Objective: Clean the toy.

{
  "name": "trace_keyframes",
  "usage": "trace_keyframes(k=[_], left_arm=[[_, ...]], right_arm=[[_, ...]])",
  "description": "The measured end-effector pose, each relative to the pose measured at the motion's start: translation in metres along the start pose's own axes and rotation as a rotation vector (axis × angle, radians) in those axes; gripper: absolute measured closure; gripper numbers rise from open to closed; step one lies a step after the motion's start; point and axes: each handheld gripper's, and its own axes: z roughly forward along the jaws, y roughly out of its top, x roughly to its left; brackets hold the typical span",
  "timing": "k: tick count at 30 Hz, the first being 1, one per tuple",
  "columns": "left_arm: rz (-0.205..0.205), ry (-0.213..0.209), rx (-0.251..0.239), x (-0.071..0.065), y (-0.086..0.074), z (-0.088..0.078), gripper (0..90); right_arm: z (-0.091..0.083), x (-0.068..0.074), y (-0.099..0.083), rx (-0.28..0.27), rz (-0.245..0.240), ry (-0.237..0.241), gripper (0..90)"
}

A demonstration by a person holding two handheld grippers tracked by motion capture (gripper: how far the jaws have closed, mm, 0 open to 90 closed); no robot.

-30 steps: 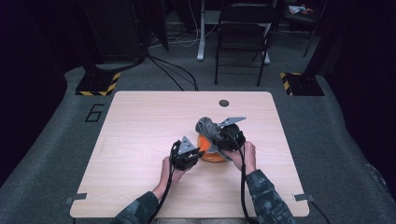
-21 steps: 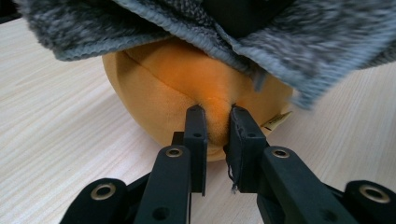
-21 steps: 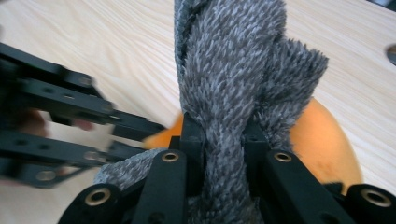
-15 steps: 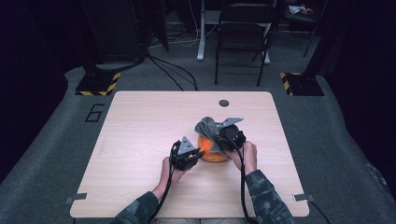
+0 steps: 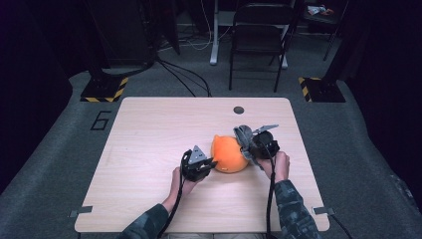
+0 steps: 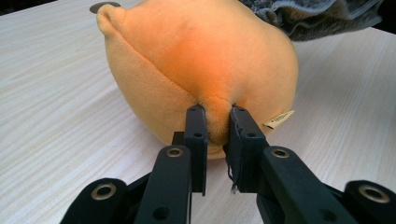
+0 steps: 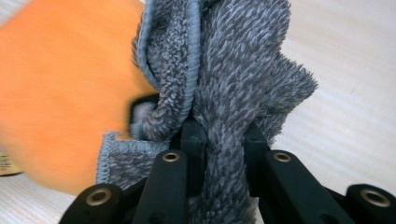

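Orange plush toy (image 5: pixel 229 154) lying on the worktop (image 5: pixel 149 129), a little right of the middle and toward the person's edge, taken here as the landmark. Left tongs (image 5: pixel 211 163) at its near-left side, closed on a pinch of the orange fabric at a seam, seen plainly in the left gripper view (image 6: pixel 215 126). Right tongs (image 5: pixel 247 146) at its right side, clamped on a bunched grey fuzzy cloth (image 7: pixel 224 93), with the cloth pressed against or just beside the plush's upper right. Judged as mid-task: both grasps made, plush held steady, cloth brought to it. Left to do, likely: wiping over or draping the plush with the cloth, most of the orange surface lying bare.
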Motion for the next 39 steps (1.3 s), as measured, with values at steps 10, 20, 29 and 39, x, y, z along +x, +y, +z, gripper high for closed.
trace_keyframes(k=[10, 20, 29, 39], left_arm=[[-0.027, 0.009, -0.005, 0.002, -0.002, 0.0, 78.9], [-0.024, -0.003, -0.024, 0.004, -0.003, -0.001, 76.4], [0.073, 0.079, 0.037, -0.002, -0.005, 0.009, 33.7], [0.121, 0.084, 0.011, -0.009, -0.007, 0.022, 56.9]], right_arm=[[0.017, -0.022, -0.016, 0.092, 0.039, -0.066, 77.1], [-0.017, 0.022, 0.015, -0.039, -0.048, 0.094, 77.2], [-0.003, 0.027, 0.01, -0.042, -0.062, 0.036, 77.4], [-0.002, 0.029, 0.009, -0.054, -0.074, 0.031, 77.4]])
